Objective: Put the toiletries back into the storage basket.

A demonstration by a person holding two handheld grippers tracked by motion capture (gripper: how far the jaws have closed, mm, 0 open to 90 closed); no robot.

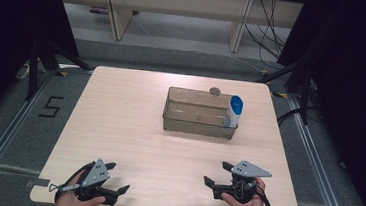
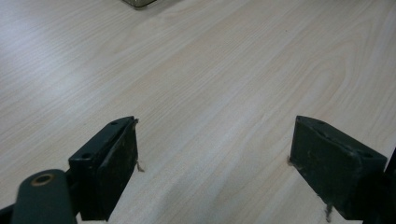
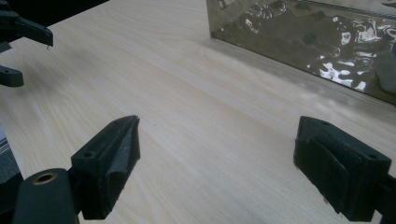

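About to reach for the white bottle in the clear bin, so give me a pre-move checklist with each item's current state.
1. Left gripper open and holding nothing: ok, jaws spread wide over bare wood.
2. Right gripper open and holding nothing: ok, jaws wide apart.
3. Light wooden table free between the grippers and the clear smoky plastic bin: ok.
4. White bottle with blue cap upright at the bin's right end: ok.
5. Bottle loose, not wedged against the bin wall: cannot tell.
6. Small round grey object behind the bin out of the way: ok; what it is, cannot tell.
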